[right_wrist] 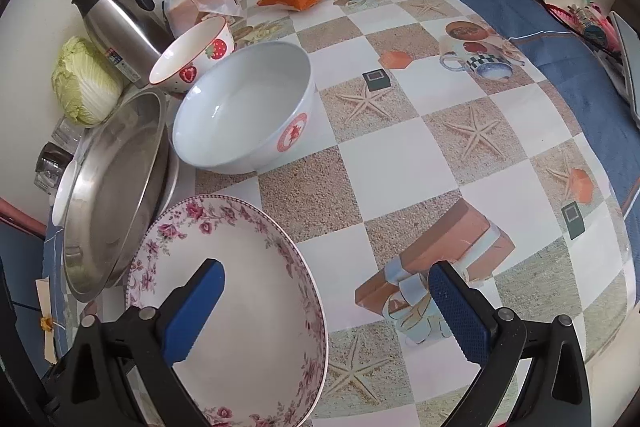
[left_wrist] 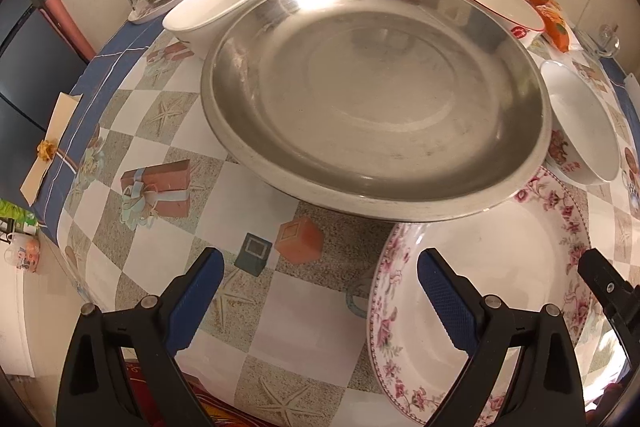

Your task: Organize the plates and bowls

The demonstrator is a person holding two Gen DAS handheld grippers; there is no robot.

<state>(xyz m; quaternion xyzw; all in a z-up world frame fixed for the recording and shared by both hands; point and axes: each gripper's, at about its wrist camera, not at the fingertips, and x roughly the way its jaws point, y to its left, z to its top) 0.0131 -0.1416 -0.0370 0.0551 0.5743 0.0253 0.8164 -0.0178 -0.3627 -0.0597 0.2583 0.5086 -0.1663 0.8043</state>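
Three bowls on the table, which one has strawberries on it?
The small strawberry bowl at the back, leaning against the steel kettle. The large bowl with the red round emblem sits in front of it; the third, a plain white bowl, has no print showing.

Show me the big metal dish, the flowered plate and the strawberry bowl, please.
metal dish [left_wrist: 376, 99], left wrist view, on its bare inner floor.
flowered plate [right_wrist: 248, 287], right wrist view, on its white centre.
strawberry bowl [right_wrist: 216, 49], right wrist view, on its outer wall.
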